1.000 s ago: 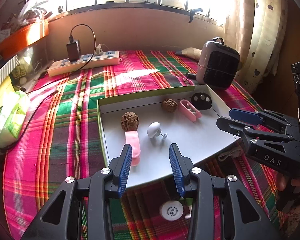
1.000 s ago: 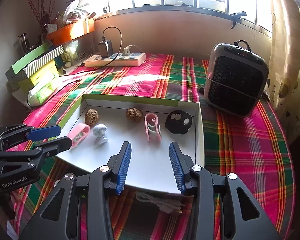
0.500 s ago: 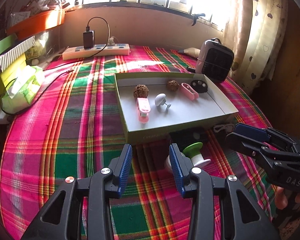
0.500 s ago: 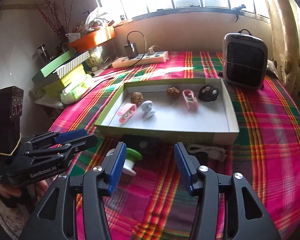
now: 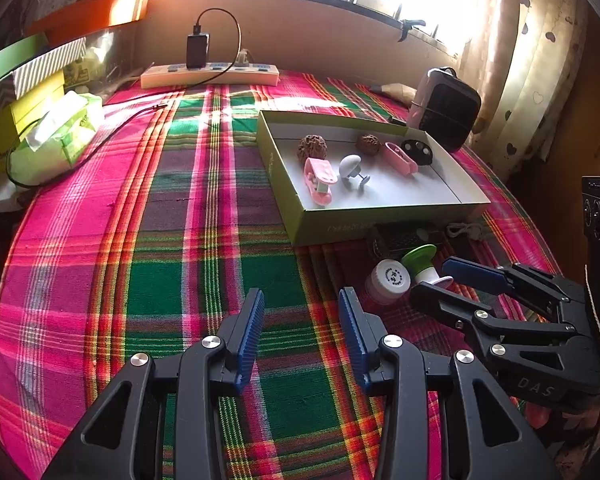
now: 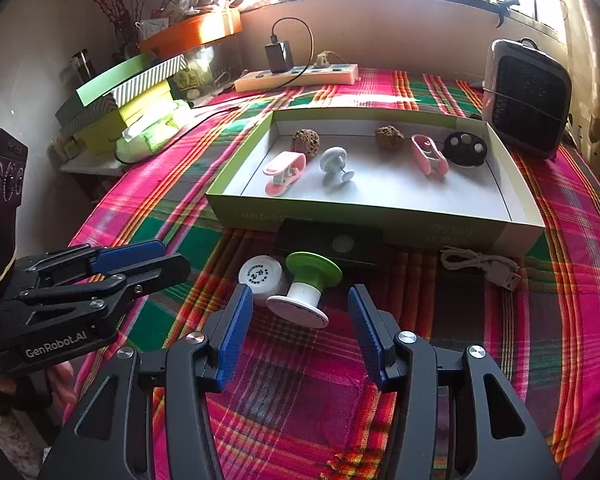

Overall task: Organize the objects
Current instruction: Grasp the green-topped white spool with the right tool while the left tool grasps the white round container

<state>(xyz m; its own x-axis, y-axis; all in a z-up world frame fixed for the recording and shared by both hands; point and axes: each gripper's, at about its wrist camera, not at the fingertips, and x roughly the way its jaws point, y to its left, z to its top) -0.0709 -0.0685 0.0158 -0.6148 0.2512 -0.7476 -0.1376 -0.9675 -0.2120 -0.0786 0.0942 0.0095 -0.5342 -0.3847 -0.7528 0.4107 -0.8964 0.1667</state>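
Observation:
A green-sided box (image 6: 340, 216) with a white floor holds two walnuts, two pink clips, a pale mushroom-shaped knob and a black round piece. In front of it on the plaid cloth lie a green-and-white spool (image 6: 308, 280), a white-capped bottle (image 6: 260, 274) and a flat black object (image 6: 328, 240). My right gripper (image 6: 298, 308) is open, and the spool lies just ahead of its fingertips, untouched. My left gripper (image 5: 300, 300) is open over bare cloth, left of the bottle (image 5: 388, 278) and spool (image 5: 420, 258). Nothing is held.
A white USB cable (image 6: 480, 264) lies by the box's front right corner. A small heater (image 6: 524, 96) stands at the back right, a power strip (image 5: 210, 74) at the back wall. A tissue pack (image 5: 56, 136) and stacked boxes (image 6: 120, 100) sit on the left.
Both grippers pulled back from over the box toward the table's near side. The spool, bottle and black object came into view. The right gripper's jaws widened.

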